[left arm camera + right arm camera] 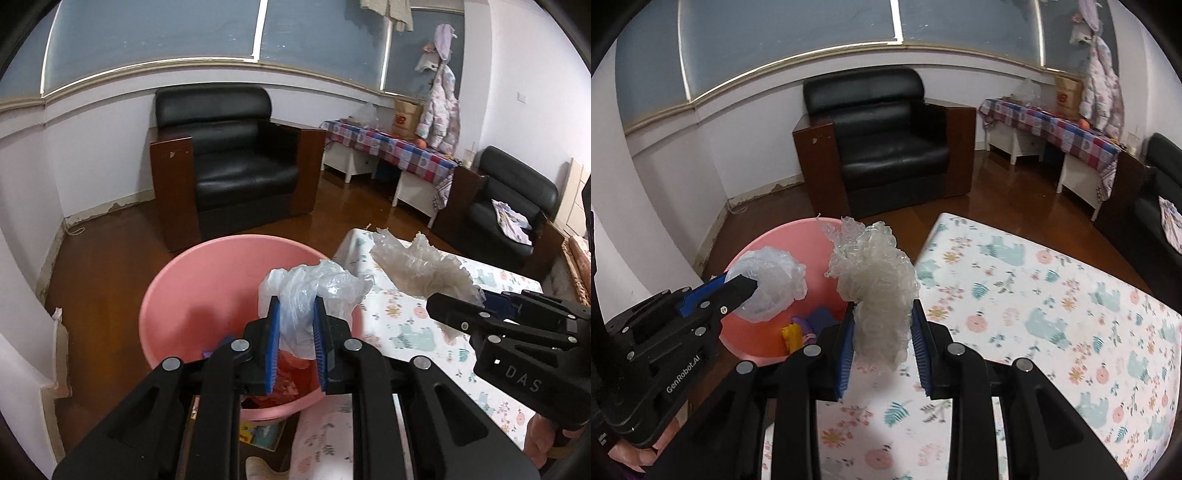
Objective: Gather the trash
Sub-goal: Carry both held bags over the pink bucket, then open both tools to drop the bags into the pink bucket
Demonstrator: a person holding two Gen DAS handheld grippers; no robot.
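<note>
My left gripper [297, 306] is shut on a crumpled clear plastic bag [314, 288] and holds it over the pink basin [177, 295]. The basin sits on the floor beside the table and holds red, yellow and purple scraps [798, 332]. My right gripper [882, 306] is shut on a wad of crinkled clear wrap [875, 280] above the table's left edge, next to the basin [809, 251]. The left gripper [738, 291] with its bag [768, 284] shows at the left of the right wrist view. The right gripper [476, 306] and its wrap [417, 266] show at the right of the left wrist view.
The table has a floral cloth [1052, 295]. A black leather armchair [229, 162] stands against the far wall. A side table with a checked cloth [391, 147] is at the right, beside a second black chair [517, 206]. The floor is brown wood [110, 258].
</note>
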